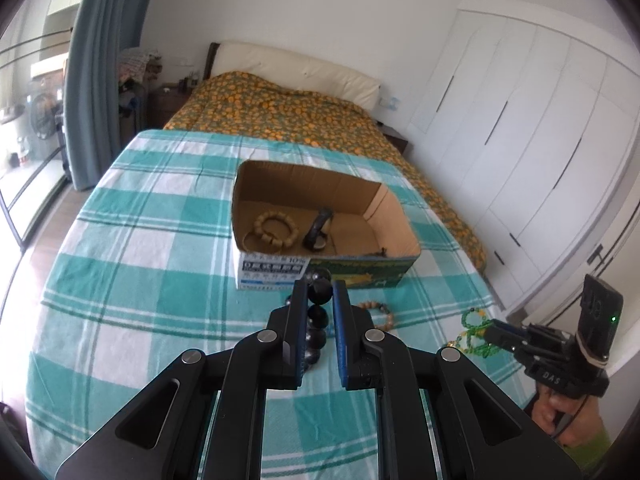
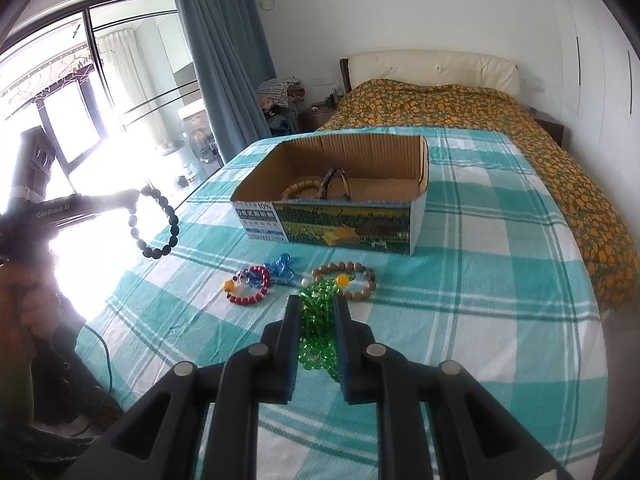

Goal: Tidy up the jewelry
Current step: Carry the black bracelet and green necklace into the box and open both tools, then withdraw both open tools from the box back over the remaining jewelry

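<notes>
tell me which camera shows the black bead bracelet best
The right wrist view: the black bead bracelet hangs as a full loop from the left gripper, clear of the checked cloth. The left wrist view shows only a few beads in a line between its own fingers, the rest hidden.

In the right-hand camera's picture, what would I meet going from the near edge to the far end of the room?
Claw gripping green beads → brown bead bracelet → cardboard box → flowered bedspread → cream headboard.
</notes>
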Motion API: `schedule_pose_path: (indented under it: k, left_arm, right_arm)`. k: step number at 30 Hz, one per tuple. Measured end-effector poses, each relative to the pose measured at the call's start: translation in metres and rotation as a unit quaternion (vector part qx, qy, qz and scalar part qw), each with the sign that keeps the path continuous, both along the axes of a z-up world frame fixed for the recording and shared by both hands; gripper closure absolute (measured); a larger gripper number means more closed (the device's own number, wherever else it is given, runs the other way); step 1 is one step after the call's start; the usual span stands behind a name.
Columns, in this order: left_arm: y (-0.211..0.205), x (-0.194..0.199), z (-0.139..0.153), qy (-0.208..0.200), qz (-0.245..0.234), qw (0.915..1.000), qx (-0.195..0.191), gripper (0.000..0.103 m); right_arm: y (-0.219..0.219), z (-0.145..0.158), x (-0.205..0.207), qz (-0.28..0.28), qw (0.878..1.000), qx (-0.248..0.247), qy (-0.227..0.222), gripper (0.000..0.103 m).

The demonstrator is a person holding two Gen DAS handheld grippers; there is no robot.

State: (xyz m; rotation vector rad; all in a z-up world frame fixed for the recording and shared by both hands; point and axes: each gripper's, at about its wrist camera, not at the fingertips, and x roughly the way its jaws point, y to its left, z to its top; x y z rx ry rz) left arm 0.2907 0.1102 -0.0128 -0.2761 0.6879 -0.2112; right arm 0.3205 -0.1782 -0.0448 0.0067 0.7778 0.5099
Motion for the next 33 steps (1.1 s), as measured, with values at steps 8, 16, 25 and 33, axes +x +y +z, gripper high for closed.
schedule_pose_path:
  k: [8, 16, 25, 33]
  left_arm:
    - [-0.002, 0.077, 0.025, -0.012, -0.007, 0.9999, 0.001, 0.093]
    - [-0.019, 0.144, -0.001, 0.02, -0.019, 0.9994, 0.023, 0.093]
    - [-0.039, 0.193, -0.052, 0.074, -0.023, 0.9959, 0.046, 0.092]
    - [-0.044, 0.191, -0.068, 0.081, -0.002, 0.9948, 0.061, 0.039]
  right_arm:
    - [0.015, 0.045, 0.084, -0.001, 0.999, -0.007, -0.054, 0.087]
    - [0.029, 0.034, 0.179, -0.007, 1.0, -0.007, -0.025, 0.087]
    - [0.049, -0.03, 0.258, -0.015, 0.999, -0.015, 0.04, 0.087]
    - [0.029, -0.046, 0.262, -0.074, 0.996, 0.009, 0.047, 0.056]
